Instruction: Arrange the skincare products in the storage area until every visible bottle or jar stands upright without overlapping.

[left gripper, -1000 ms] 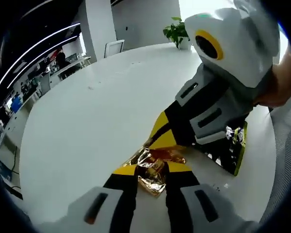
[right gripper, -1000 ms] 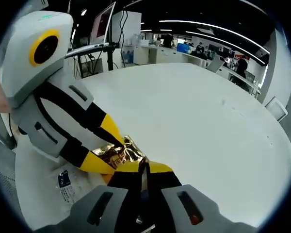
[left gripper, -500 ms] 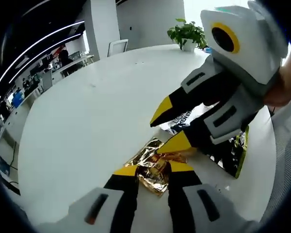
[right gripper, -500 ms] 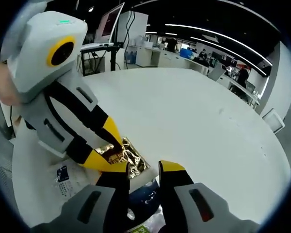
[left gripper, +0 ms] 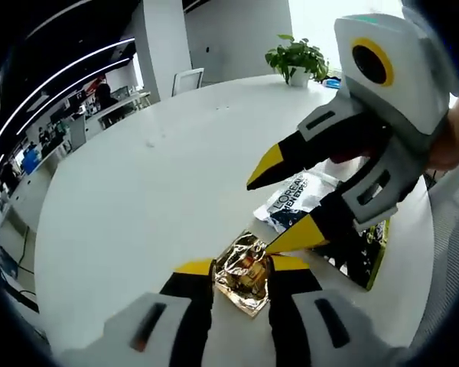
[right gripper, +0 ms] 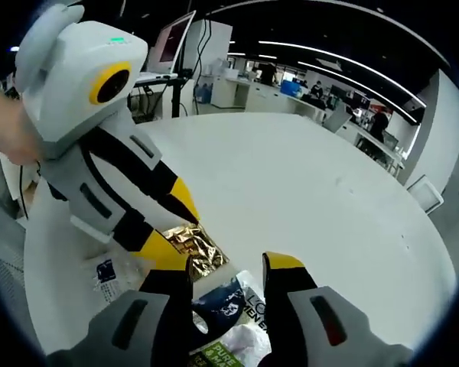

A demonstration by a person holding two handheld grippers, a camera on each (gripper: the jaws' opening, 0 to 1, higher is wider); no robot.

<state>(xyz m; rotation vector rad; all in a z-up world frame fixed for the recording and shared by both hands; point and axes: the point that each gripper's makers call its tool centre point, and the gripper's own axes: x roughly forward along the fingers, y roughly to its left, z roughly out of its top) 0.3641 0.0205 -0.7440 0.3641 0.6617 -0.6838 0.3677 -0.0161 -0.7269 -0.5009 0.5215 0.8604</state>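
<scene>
- Two yellow-tipped jaws of the left gripper are pinching a gold foil sachet against the white table; the right gripper is hovering spread wide over a white sachet.
- Right gripper view: the right gripper is gaping, gripping nothing, above the white sachet; the left gripper is clamping the gold foil sachet.
</scene>
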